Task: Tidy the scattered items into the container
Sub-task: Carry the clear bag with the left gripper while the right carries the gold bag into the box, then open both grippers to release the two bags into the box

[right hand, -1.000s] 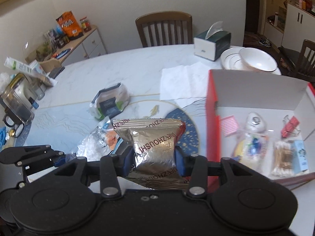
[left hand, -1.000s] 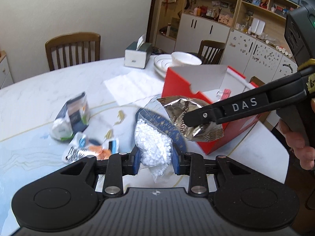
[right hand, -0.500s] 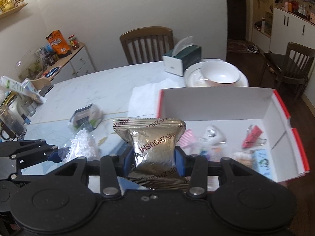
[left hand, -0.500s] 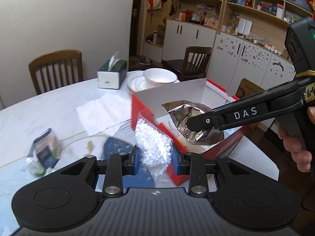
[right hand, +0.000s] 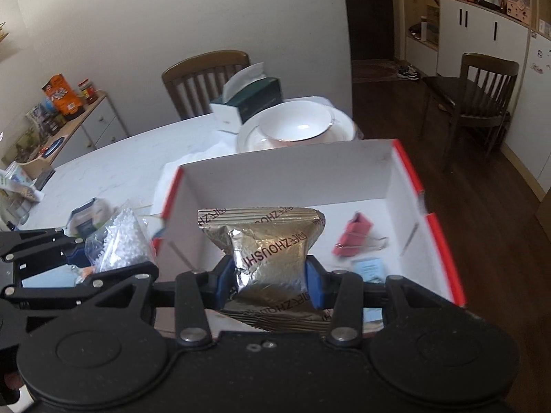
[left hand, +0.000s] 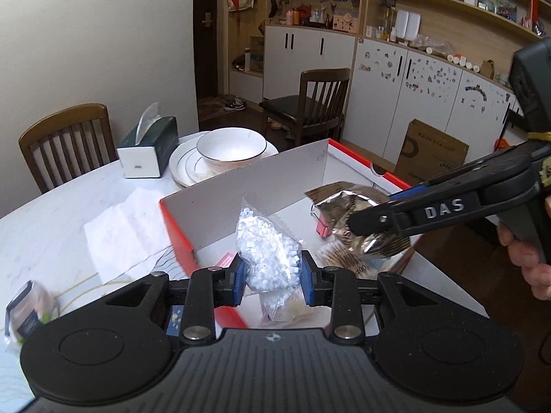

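My left gripper [left hand: 272,280] is shut on a clear bag of white beads [left hand: 267,253] and holds it over the near left corner of the red and white box [left hand: 241,186]. My right gripper [right hand: 270,284] is shut on a gold foil snack packet [right hand: 267,251] and holds it above the inside of the box [right hand: 286,165]. The same packet [left hand: 358,220] and the right gripper's finger show in the left wrist view. In the box lie a pink binder clip [right hand: 354,235] and small packets. A wrapped green packet [left hand: 27,313] lies on the table at the left.
A white napkin [left hand: 127,227] lies left of the box. Behind it stand stacked plates with a bowl [left hand: 230,148] and a tissue box [left hand: 148,148]. Wooden chairs [left hand: 65,141] ring the marble table. A cardboard box [left hand: 430,151] stands on the floor.
Both grippers have moved right and forward with their loads, from over the table's scattered items to over the box. The other loose packets have left the view.
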The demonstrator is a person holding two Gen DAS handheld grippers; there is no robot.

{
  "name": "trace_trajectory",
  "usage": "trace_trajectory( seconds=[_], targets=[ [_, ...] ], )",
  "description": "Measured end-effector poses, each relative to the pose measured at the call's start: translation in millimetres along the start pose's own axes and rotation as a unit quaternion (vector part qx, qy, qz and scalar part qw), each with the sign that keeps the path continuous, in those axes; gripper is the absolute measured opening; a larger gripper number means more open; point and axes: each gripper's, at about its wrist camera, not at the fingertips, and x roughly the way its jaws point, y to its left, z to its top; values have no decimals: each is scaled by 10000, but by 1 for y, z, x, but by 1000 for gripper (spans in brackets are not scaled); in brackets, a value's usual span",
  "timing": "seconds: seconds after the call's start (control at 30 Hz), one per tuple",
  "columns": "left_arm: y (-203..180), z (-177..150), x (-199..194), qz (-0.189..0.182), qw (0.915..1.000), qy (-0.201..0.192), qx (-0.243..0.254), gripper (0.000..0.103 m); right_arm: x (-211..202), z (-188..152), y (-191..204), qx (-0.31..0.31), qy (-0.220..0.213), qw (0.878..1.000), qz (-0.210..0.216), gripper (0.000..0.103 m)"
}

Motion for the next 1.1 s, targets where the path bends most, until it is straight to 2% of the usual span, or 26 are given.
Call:
trace_trajectory(
  seconds=[0.37, 0.8, 1.1],
  targets=[
    [-12, 25, 50, 63, 9994, 326, 2, 30, 19, 3, -41, -18, 131, 9998, -135, 42],
    [-3, 32, 122, 264, 9931, 1141, -59, 30, 57, -3, -44, -587, 585, 9961, -298, 42],
    [9, 29, 149, 234, 9867, 1589, -270, 30, 77, -8, -43, -862, 841, 9924, -268, 42]
  ],
)
